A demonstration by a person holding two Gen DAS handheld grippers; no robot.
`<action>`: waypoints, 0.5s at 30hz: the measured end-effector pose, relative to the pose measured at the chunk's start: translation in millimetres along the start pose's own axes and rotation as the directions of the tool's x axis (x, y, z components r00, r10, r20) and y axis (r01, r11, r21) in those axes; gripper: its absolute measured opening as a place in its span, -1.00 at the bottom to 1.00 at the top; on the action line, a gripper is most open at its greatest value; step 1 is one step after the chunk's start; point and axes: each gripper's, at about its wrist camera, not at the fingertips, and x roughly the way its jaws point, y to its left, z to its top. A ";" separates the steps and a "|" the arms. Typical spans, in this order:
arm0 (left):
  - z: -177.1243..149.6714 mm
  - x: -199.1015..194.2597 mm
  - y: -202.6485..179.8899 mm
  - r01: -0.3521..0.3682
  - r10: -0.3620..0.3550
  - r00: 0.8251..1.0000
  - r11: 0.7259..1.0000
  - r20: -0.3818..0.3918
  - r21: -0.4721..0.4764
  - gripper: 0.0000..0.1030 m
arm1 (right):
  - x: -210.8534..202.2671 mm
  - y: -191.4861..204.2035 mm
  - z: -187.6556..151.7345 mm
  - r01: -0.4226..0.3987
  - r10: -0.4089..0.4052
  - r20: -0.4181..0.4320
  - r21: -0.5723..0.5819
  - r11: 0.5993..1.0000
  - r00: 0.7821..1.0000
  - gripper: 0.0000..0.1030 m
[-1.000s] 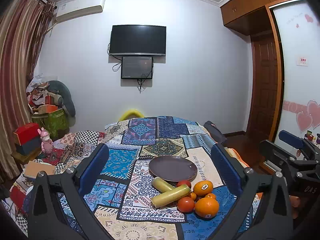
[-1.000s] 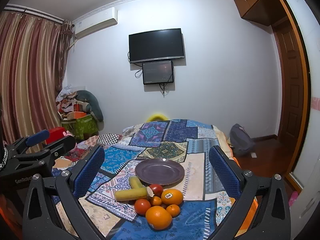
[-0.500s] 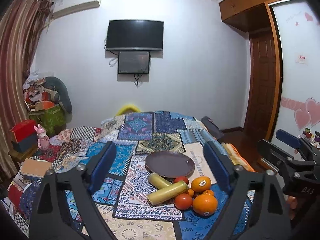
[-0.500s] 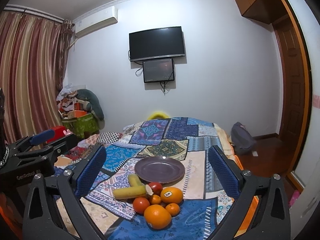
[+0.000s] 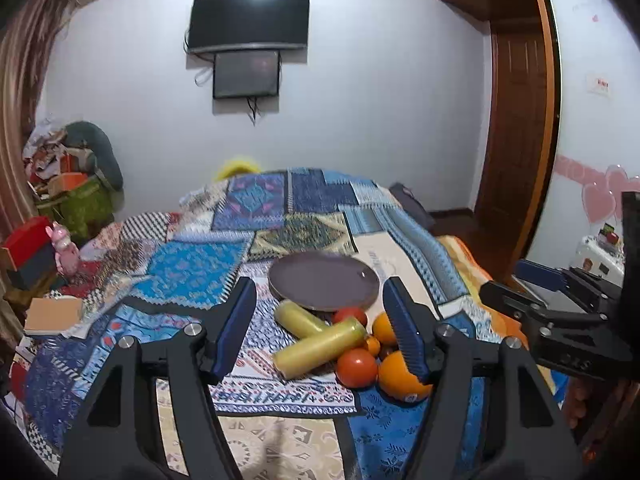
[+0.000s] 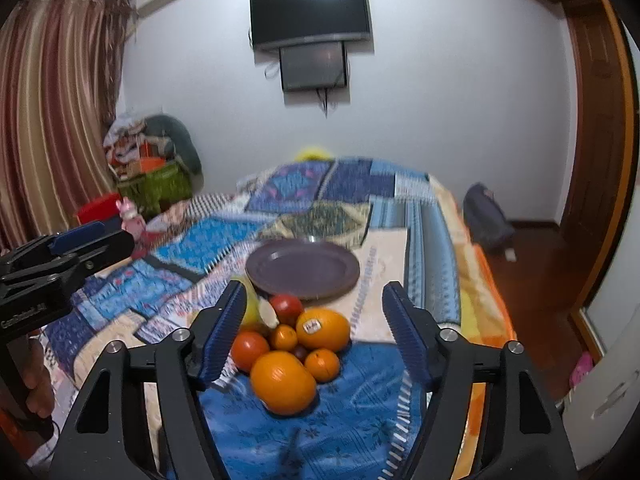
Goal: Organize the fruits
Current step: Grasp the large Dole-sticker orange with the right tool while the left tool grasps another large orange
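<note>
both grippers, left [image 5: 320, 312] & right [image 6: 314, 312], lower vs earlier; jaws just narrowed, open, empty, over fruit pile [image 6: 292, 344].

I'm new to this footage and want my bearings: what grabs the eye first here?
The heap of fruit on the patchwork bedspread: oranges, tomatoes and two yellow-green cylinders, bright against the blue cloth. Just behind it lies an empty dark plate. On the far white wall hangs a black TV, and each view is framed by the blue-padded fingers of a hand-held gripper, neither holding anything.
</note>
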 end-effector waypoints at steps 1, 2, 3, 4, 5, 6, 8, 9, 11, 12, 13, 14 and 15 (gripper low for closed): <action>-1.6 5.1 0.0 0.001 -0.001 1.000 1.000 -0.015 0.001 0.27 | 4.9 -0.8 0.2 0.006 -0.006 -0.025 -0.001 1.000 1.000 0.28; -3.0 10.0 -0.1 0.003 -0.002 1.000 1.000 -0.030 0.002 0.27 | 13.4 -2.6 -1.0 0.009 -0.009 -0.062 -0.003 1.000 0.998 0.28; -4.4 16.5 -0.1 0.005 -0.005 0.999 1.000 -0.049 0.002 0.27 | 17.5 -4.2 -1.9 0.004 -0.004 -0.078 -0.002 1.000 0.997 0.28; -5.7 21.4 0.3 0.008 -0.008 0.998 1.000 -0.064 0.001 0.26 | 24.4 -6.1 -3.4 -0.008 0.008 -0.102 0.001 1.000 0.995 0.28; -7.2 27.9 0.6 0.016 -0.016 0.996 1.000 -0.085 0.000 0.25 | 30.4 -7.3 -5.0 -0.011 0.012 -0.124 0.003 1.000 0.992 0.28; -8.5 33.5 -0.1 0.019 -0.018 0.995 1.000 -0.098 0.001 0.24 | 34.8 -9.0 -6.9 -0.013 0.013 -0.138 0.003 1.000 0.990 0.28; -11.6 45.1 -0.4 0.020 -0.019 0.991 1.000 -0.130 0.008 0.19 | 47.1 -11.4 -8.7 -0.023 0.024 -0.168 0.009 1.000 0.986 0.28; -13.4 50.5 -1.1 0.019 -0.017 0.990 1.000 -0.141 0.013 0.19 | 52.7 -12.4 -8.9 -0.026 0.028 -0.177 0.013 1.000 0.984 0.28; -16.6 61.8 -1.3 0.017 -0.014 0.987 1.000 -0.162 0.019 0.18 | 63.1 -15.3 -9.4 -0.039 0.044 -0.203 0.026 0.999 0.978 0.28; -18.4 67.8 -0.5 0.020 -0.017 0.984 1.000 -0.176 0.018 0.18 | 68.0 -16.6 -9.4 -0.044 0.050 -0.212 0.032 0.998 0.976 0.28; -19.5 72.3 0.4 0.023 -0.020 0.982 1.000 -0.185 0.017 0.18 | 74.1 -17.9 -9.2 -0.049 0.057 -0.223 0.041 0.998 0.973 0.27; -20.9 77.3 0.9 0.031 -0.027 0.980 0.999 -0.196 0.015 0.18 | 80.6 -18.8 -9.2 -0.054 0.064 -0.233 0.049 0.997 0.970 0.28; -22.6 82.2 2.0 0.048 -0.044 0.977 0.999 -0.207 0.012 0.18 | 87.1 -18.7 -8.7 -0.056 0.067 -0.239 0.052 0.997 0.969 0.28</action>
